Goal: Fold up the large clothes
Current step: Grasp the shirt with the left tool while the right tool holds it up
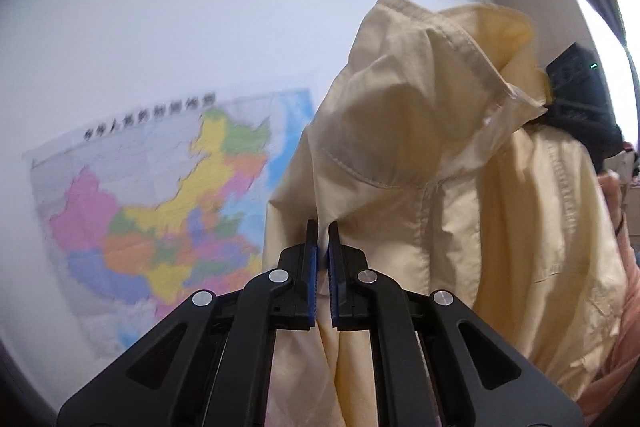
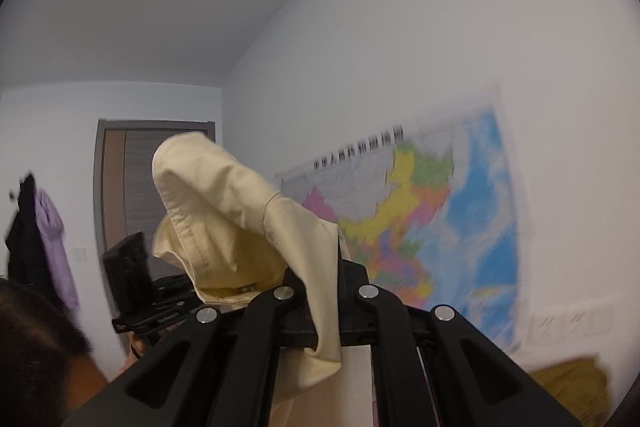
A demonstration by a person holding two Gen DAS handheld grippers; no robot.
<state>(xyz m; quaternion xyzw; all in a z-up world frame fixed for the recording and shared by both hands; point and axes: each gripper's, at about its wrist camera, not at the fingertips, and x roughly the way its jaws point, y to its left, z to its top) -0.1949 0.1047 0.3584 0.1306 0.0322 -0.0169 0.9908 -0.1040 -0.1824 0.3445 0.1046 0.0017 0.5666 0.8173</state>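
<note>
Yellow shirt (image 1: 420, 147) aloft, pinched in left gripper (image 1: 323, 227) and right gripper (image 2: 326, 251) fingers. Shake-out step; next, spread flat.

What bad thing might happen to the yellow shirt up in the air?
1. The left tool pinches only a thin edge of the yellow shirt, so it may slip out.
2. Cloth drapes over the right tool and hides its tips; it may bunch instead of folding flat.
</note>
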